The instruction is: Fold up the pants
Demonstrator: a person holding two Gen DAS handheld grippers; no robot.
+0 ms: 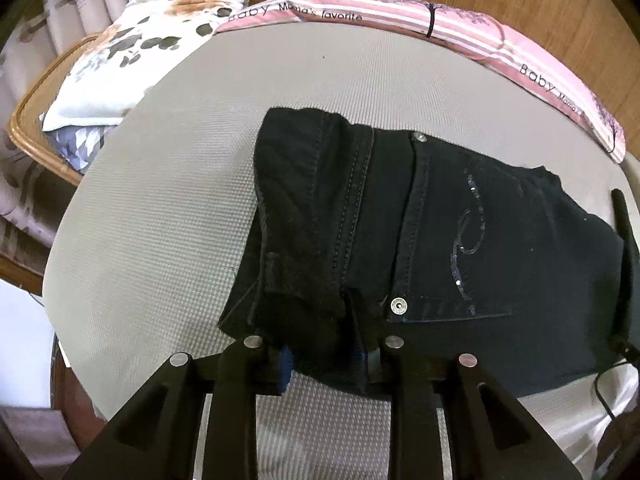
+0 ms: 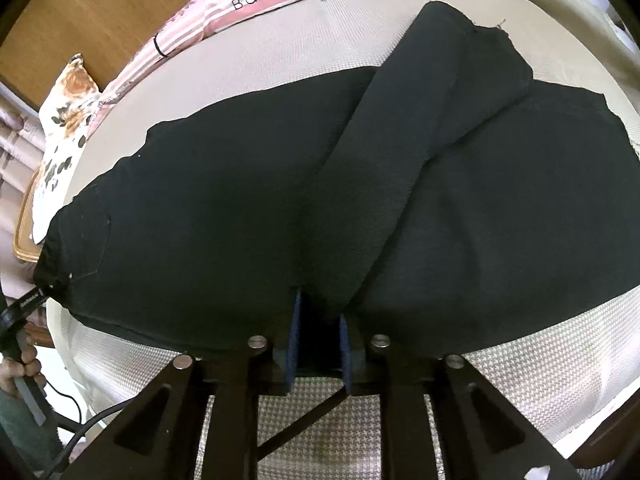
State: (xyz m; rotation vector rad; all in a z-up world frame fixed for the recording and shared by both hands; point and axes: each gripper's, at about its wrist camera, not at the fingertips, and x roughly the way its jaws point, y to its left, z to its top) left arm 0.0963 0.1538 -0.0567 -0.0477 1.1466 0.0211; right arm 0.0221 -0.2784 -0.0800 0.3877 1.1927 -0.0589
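Left wrist view shows your left gripper [image 1: 326, 354] at the near edge of the bed mattress [image 1: 160, 208], its fingers narrow with the waistband end of the black jeans [image 1: 440, 220] between them; whether the blue pads still press the cloth, you cannot tell. The back pocket with its sequin swirl [image 1: 464, 236] faces up, and the waistband corner is turned over on itself. Right wrist view shows your right gripper [image 2: 320, 354] further along the near edge, fingers narrow around a fold of a trouser leg [image 2: 420, 120] that lies slantwise across the other; grip or release is again unclear. The jeans lie spread along the mattress, near the striped pillow [image 1: 400, 16] at its far edge. Judging from this, the legs look roughly laid together lengthwise, but the crosswise folds remain.
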